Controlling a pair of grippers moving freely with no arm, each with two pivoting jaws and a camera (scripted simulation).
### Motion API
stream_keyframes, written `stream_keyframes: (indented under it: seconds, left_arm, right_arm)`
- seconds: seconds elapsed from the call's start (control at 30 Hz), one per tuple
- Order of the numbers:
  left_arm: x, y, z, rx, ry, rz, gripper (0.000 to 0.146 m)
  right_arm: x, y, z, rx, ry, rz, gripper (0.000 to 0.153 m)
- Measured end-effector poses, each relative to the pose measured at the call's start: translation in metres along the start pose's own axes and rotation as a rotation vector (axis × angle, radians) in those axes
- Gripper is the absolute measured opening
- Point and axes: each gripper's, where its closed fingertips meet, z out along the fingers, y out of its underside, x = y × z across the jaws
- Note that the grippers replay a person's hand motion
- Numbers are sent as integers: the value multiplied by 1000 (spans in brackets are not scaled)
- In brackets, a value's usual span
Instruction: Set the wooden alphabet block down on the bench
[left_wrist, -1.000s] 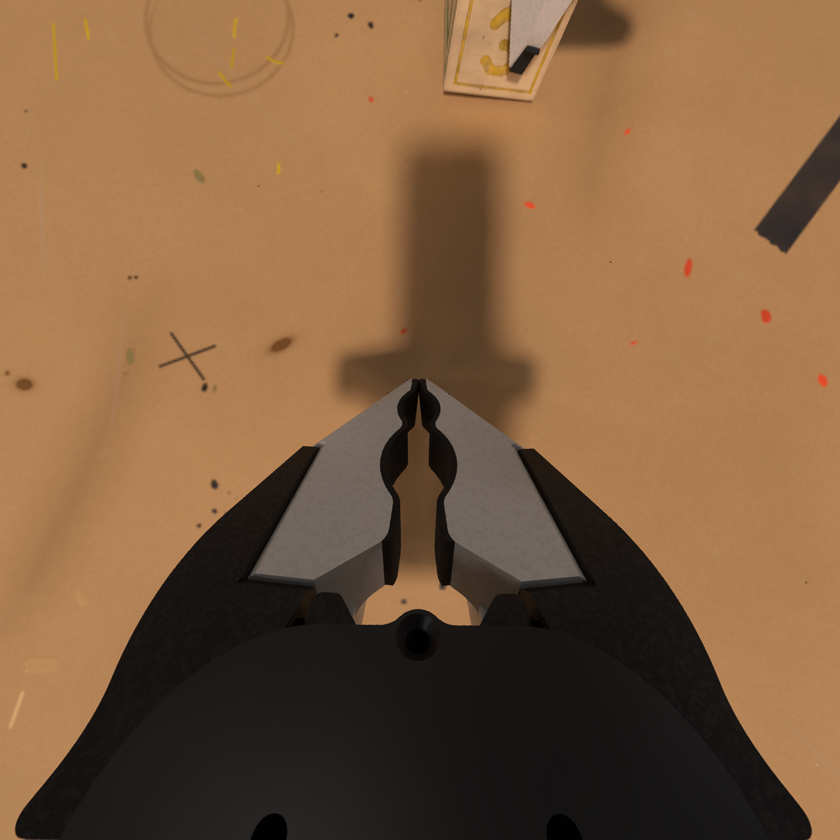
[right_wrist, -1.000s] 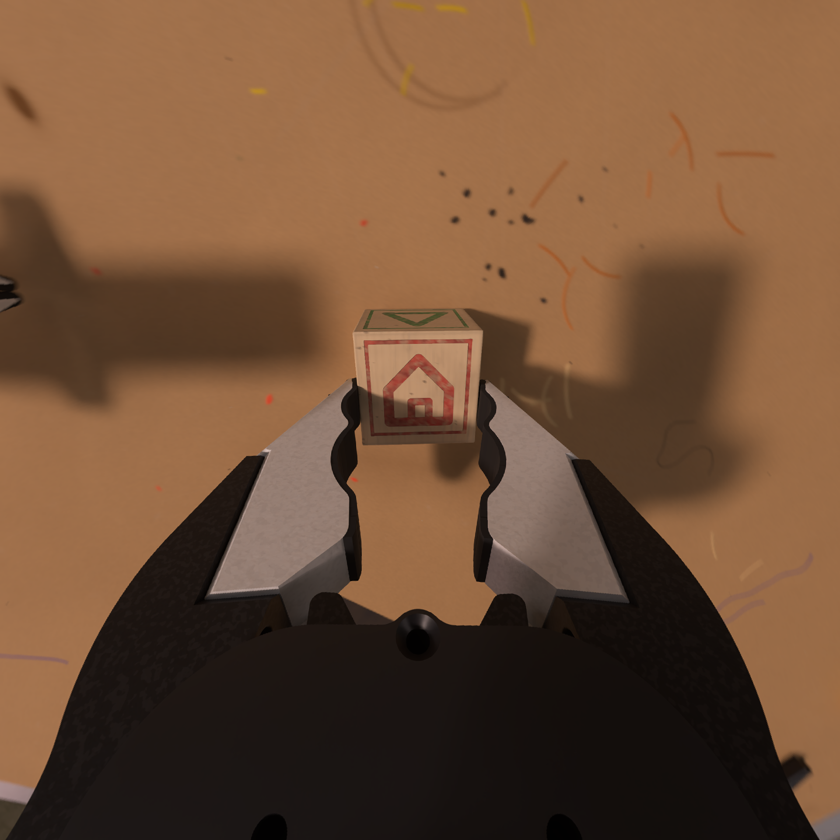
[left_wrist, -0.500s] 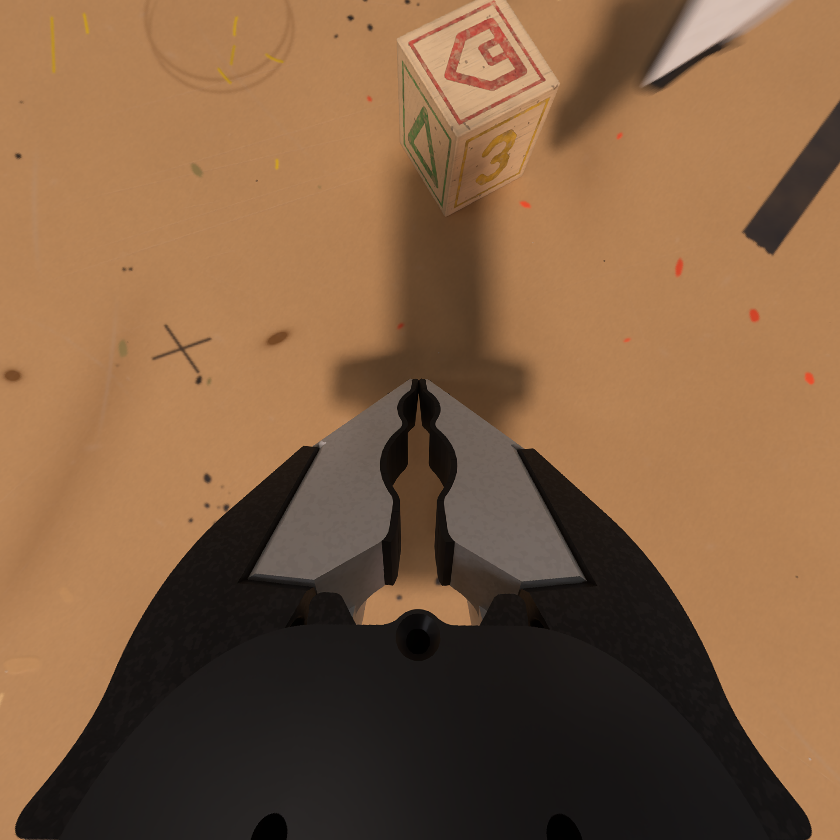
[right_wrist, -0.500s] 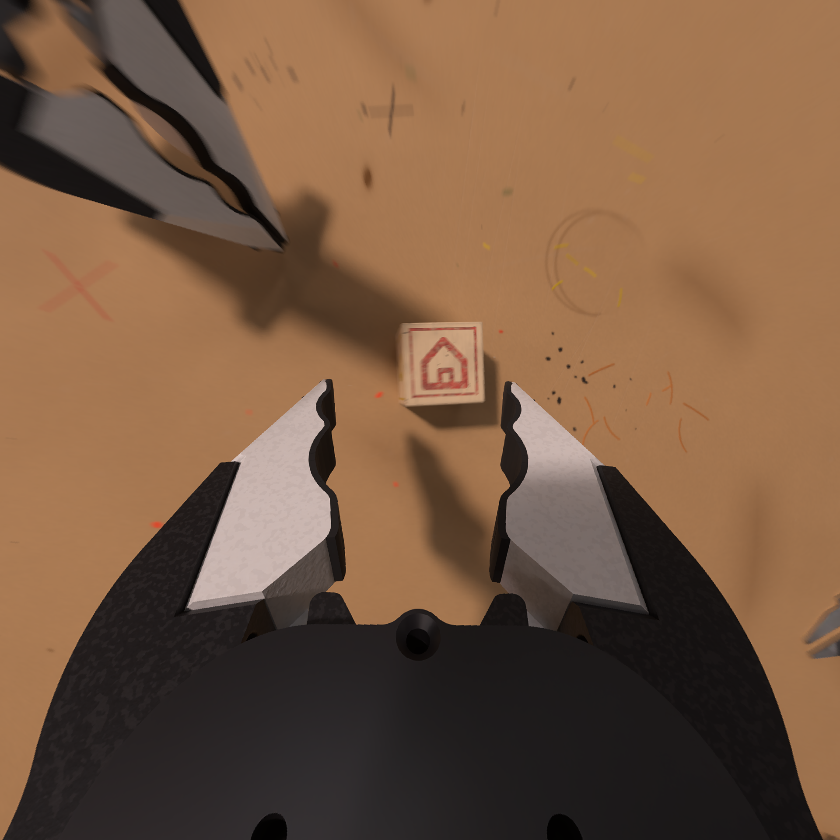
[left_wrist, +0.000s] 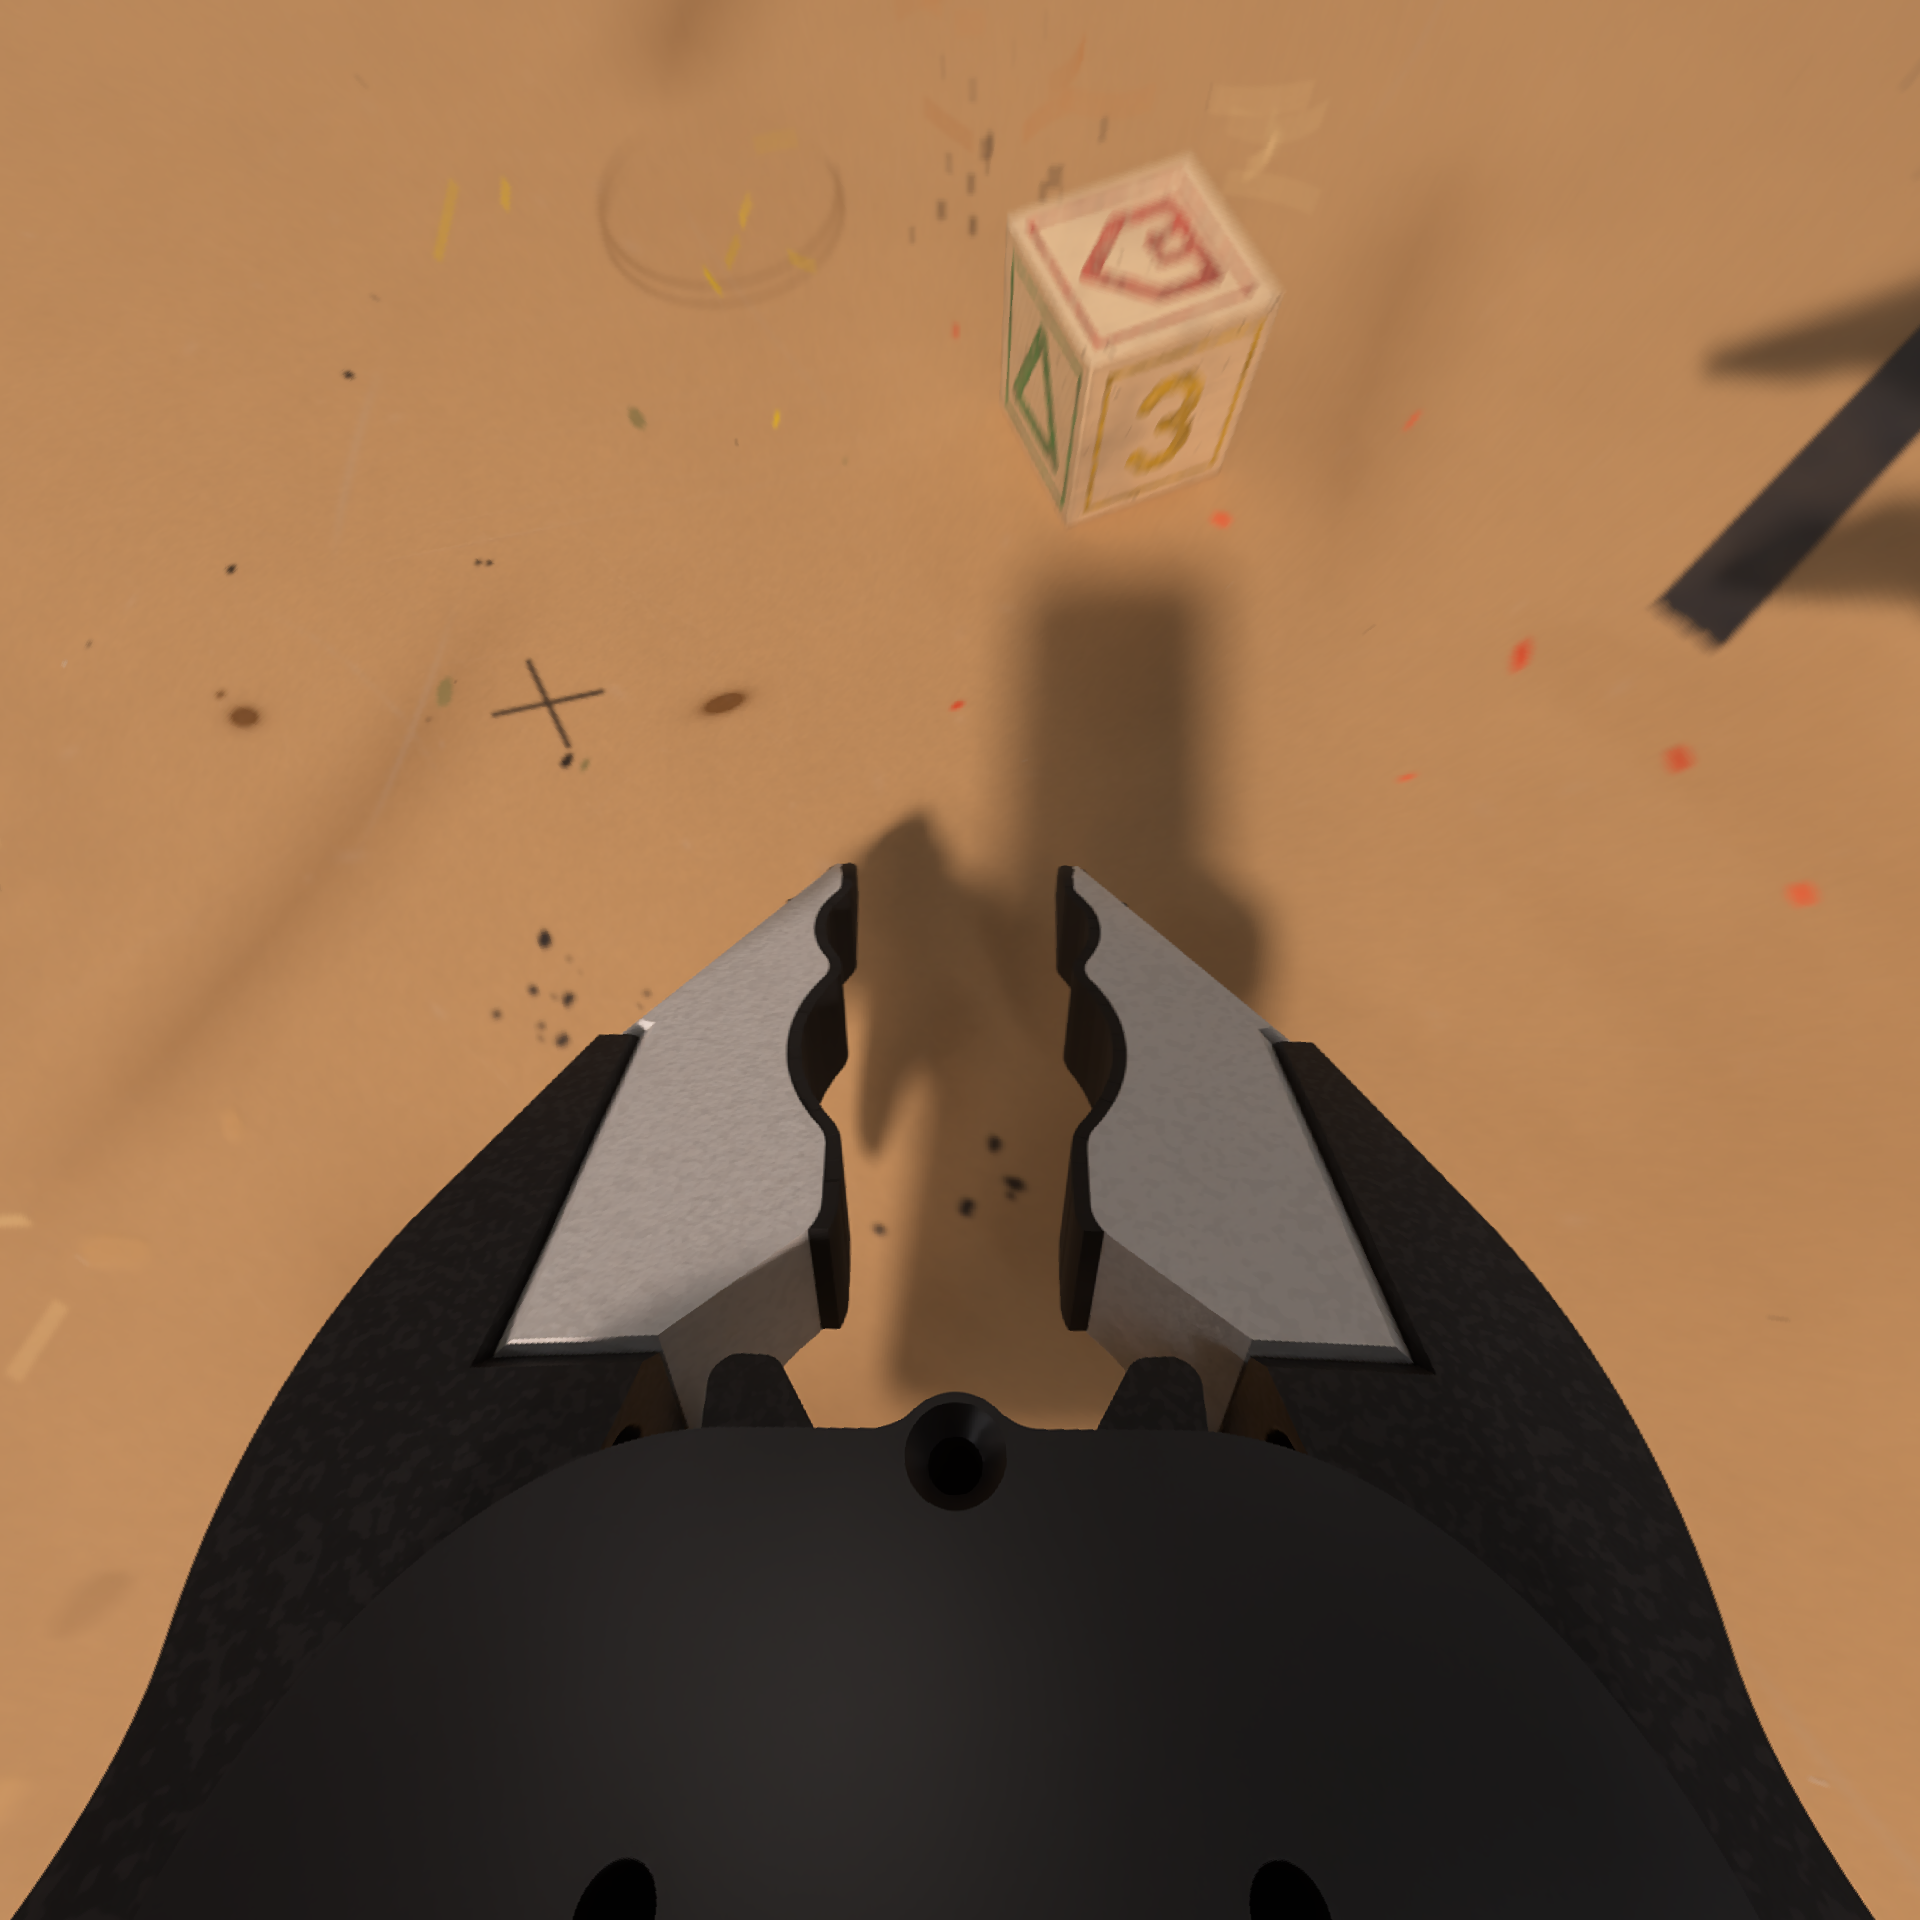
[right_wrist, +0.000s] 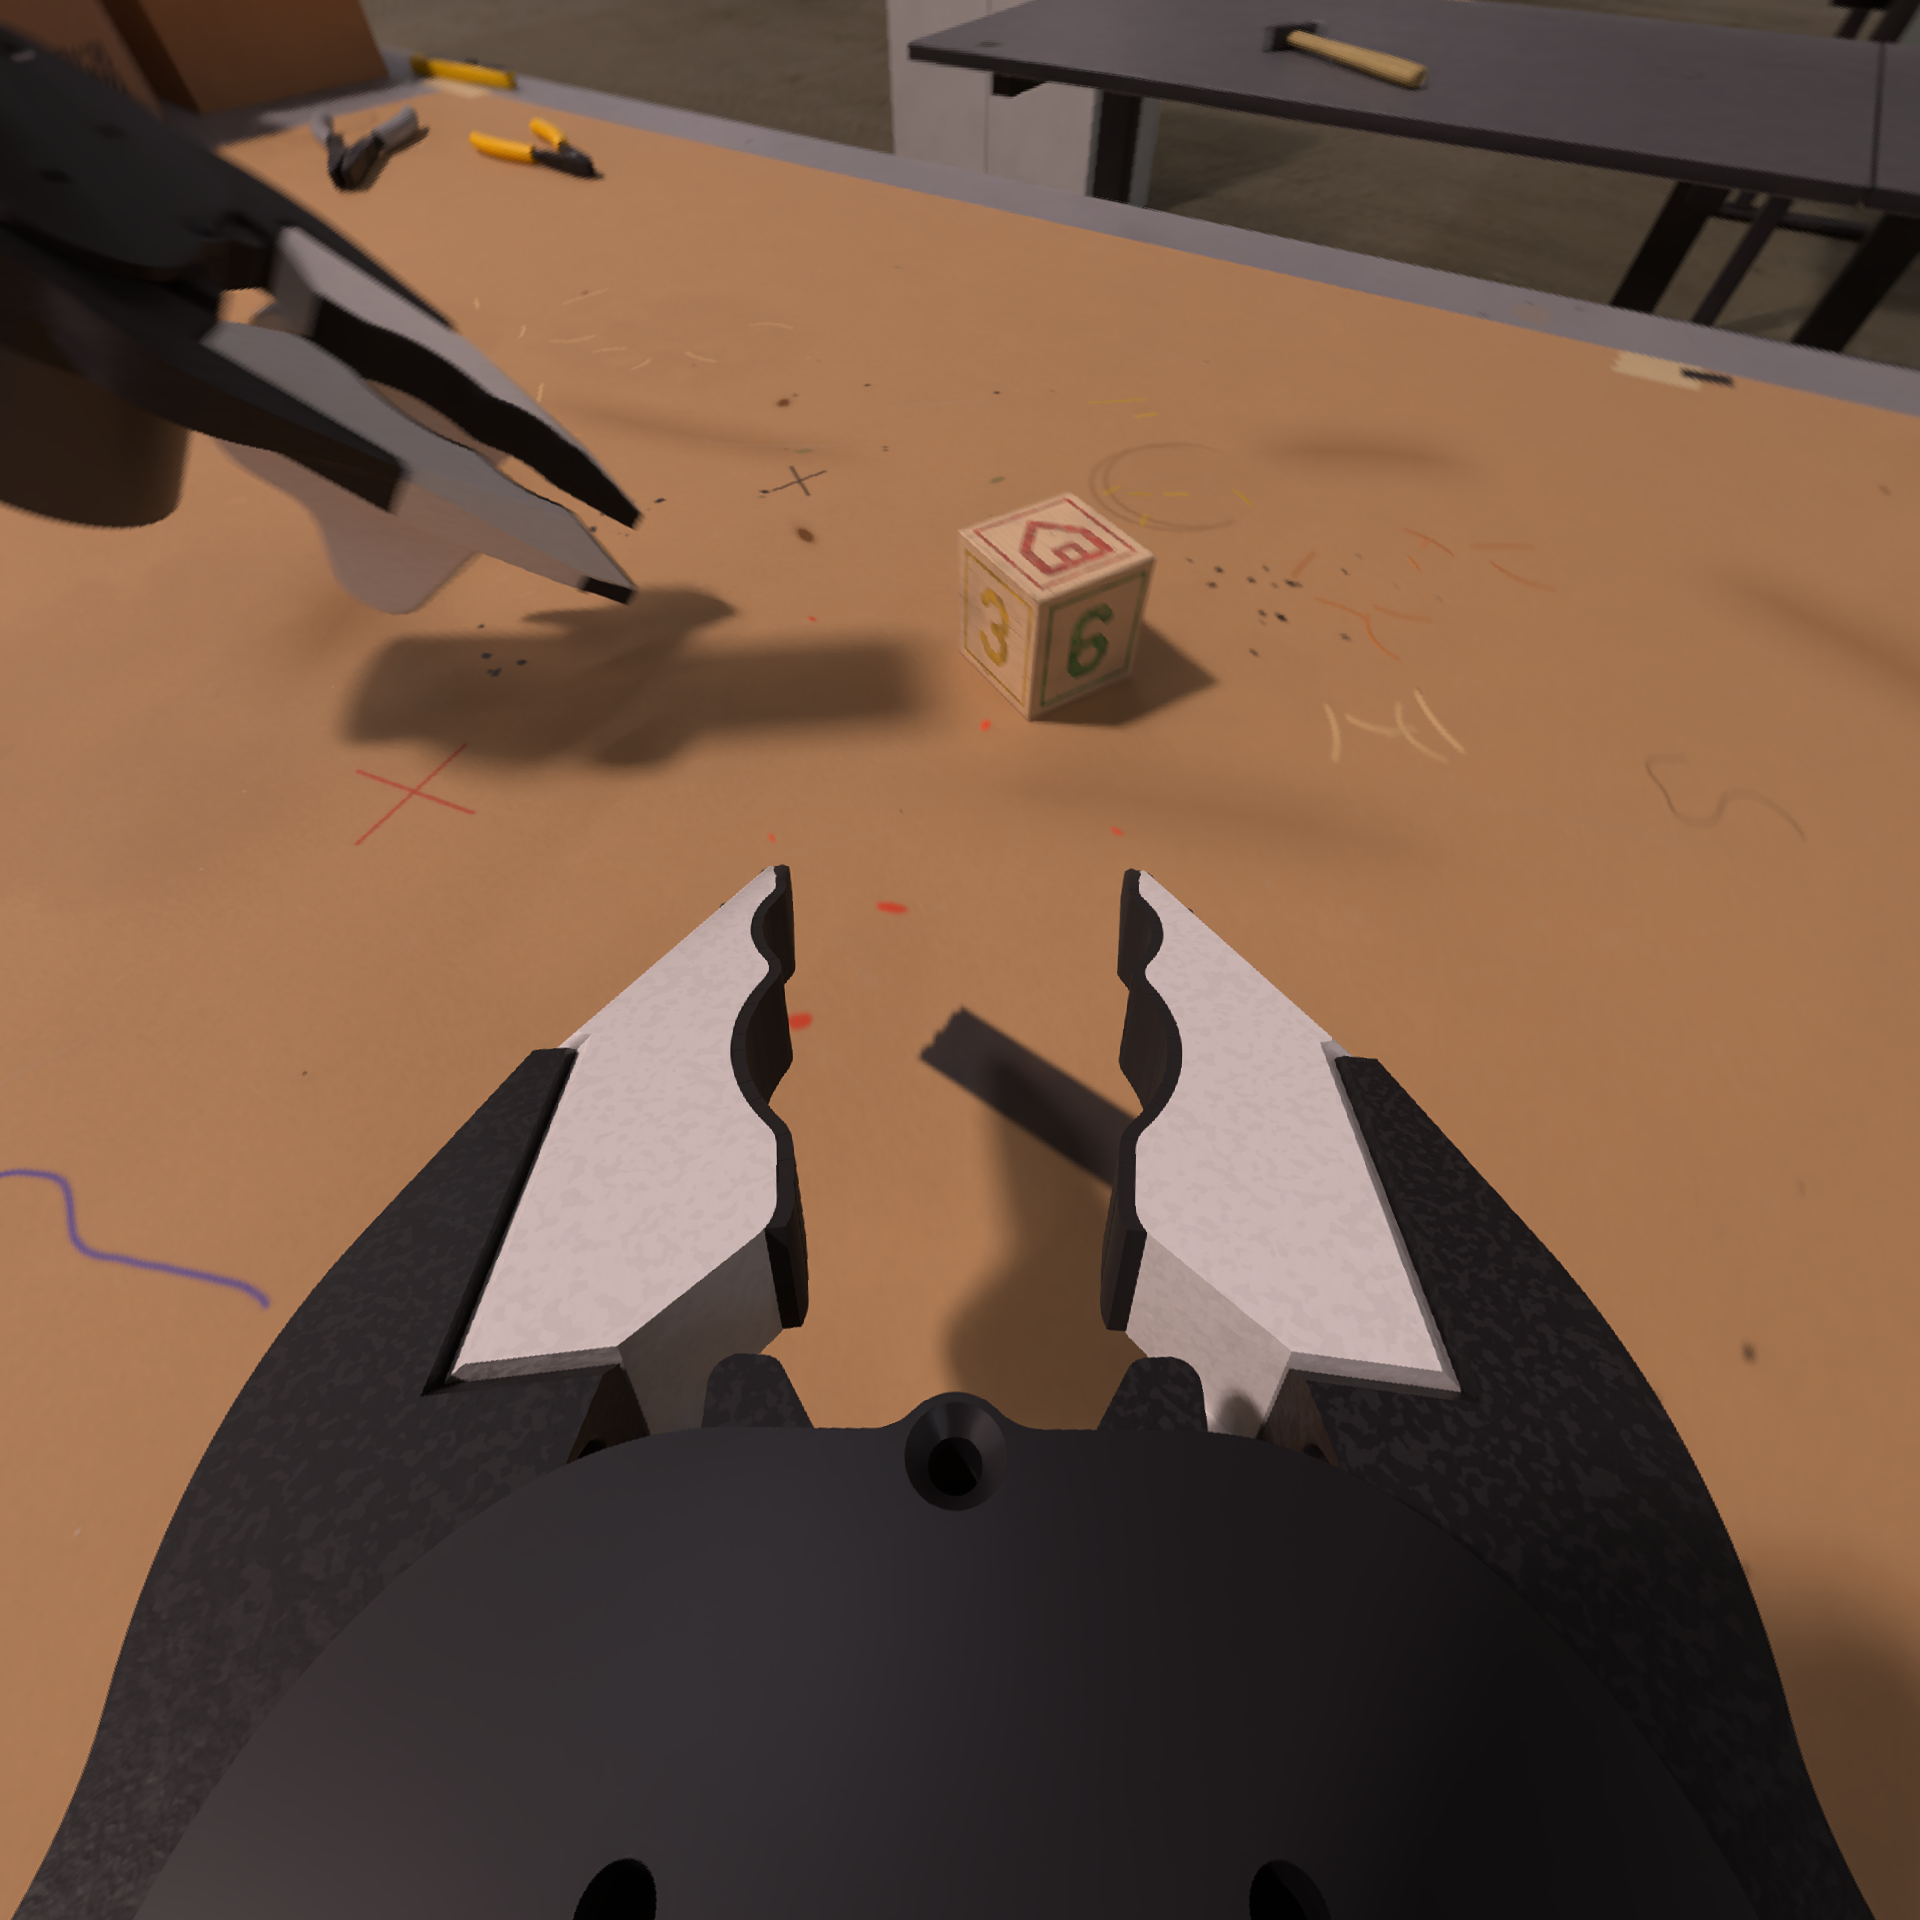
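Note:
The wooden alphabet block (right_wrist: 1055, 603) rests upright on the brown bench (right_wrist: 1351, 935), a red house shape on its top face. It also shows in the left wrist view (left_wrist: 1138, 332), ahead and right of my left gripper (left_wrist: 956, 883), which is open and empty above the bench. My right gripper (right_wrist: 954, 883) is open and empty, well back from the block. The left gripper (right_wrist: 613, 551) also shows in the right wrist view, hovering to the block's left.
A black tape strip (left_wrist: 1797, 488) lies on the bench at right. Yellow-handled pliers (right_wrist: 530, 145) and another grey tool (right_wrist: 364, 145) lie at the far edge. A dark table (right_wrist: 1455, 94) with a hammer (right_wrist: 1345, 52) stands beyond the bench.
My right gripper let go of the block, opened and pulled far back and up. The block now stands free on the bench. My left gripper went from shut to open.

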Motion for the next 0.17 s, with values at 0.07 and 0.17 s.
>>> stream_keyframes:
  seconds: [0.07, 0.17]
  left_arm:
    - [7, -2, -17, 112, 24, -84, 47]
    - [11, 1, -35, 217, 9, -150, 61]
  right_arm:
    - [5, 8, -10, 9, 6, 46, 63]
    - [16, 13, -18, 23, 10, 79, 62]
